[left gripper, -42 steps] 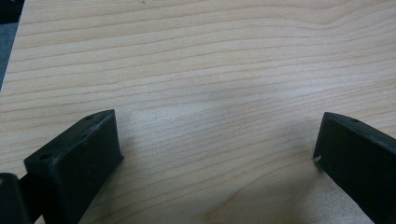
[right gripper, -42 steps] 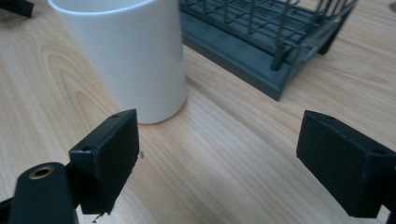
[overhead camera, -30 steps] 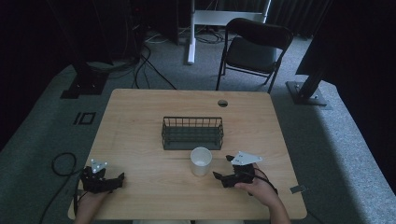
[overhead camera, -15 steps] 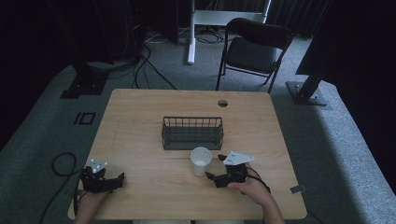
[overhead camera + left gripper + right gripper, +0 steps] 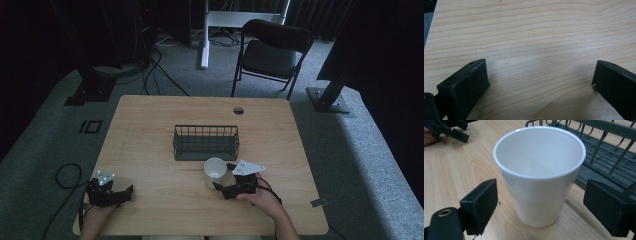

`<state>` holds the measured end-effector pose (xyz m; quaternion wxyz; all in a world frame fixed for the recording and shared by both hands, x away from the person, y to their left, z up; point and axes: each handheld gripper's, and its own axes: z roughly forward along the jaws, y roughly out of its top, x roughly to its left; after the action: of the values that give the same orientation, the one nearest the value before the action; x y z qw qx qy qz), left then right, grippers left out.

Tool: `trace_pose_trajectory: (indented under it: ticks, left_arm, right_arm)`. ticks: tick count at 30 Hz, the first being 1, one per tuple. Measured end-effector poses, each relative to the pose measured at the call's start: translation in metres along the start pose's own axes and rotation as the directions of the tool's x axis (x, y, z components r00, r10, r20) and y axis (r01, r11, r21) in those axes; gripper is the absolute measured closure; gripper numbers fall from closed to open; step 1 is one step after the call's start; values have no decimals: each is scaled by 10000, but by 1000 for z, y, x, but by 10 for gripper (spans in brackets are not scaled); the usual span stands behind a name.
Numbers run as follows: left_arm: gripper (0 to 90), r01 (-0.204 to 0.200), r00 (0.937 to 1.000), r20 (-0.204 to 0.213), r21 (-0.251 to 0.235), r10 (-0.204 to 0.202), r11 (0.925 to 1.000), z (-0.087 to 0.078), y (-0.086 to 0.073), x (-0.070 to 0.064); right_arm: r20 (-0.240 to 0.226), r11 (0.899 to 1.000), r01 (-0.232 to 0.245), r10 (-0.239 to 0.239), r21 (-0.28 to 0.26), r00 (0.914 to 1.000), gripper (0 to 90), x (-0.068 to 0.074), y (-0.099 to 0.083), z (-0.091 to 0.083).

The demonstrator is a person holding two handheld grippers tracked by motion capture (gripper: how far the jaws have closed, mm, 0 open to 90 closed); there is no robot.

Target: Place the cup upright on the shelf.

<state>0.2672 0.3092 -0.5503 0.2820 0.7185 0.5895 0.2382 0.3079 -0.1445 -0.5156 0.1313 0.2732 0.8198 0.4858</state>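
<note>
White cup (image 5: 539, 173) — one — stands between right gripper's (image 5: 541, 210) parted jaws; left gripper (image 5: 539, 82) gapes too; one basket (image 5: 206, 142).

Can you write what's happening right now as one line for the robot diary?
right gripper: open, jaws either side of white cup | left gripper: open, idle | wire basket: behind cup

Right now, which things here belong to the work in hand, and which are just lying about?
In the work:
- white cup, upright and empty, between the open fingers of the right gripper
- wire basket, just behind the cup, probably its destination

Lying about:
- left gripper, open over bare table
- folding chair beyond the table
- cables on the floor
</note>
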Motion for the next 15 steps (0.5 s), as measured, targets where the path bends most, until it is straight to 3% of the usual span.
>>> trace_pose_trajectory:
  ticks: [15]
  left_arm:
    - [7,6,10000,1,-5,-6,10000,0,0,0]
  right_arm:
    - [-2,9977,-72,72,-679,10000,114,1,7,12]
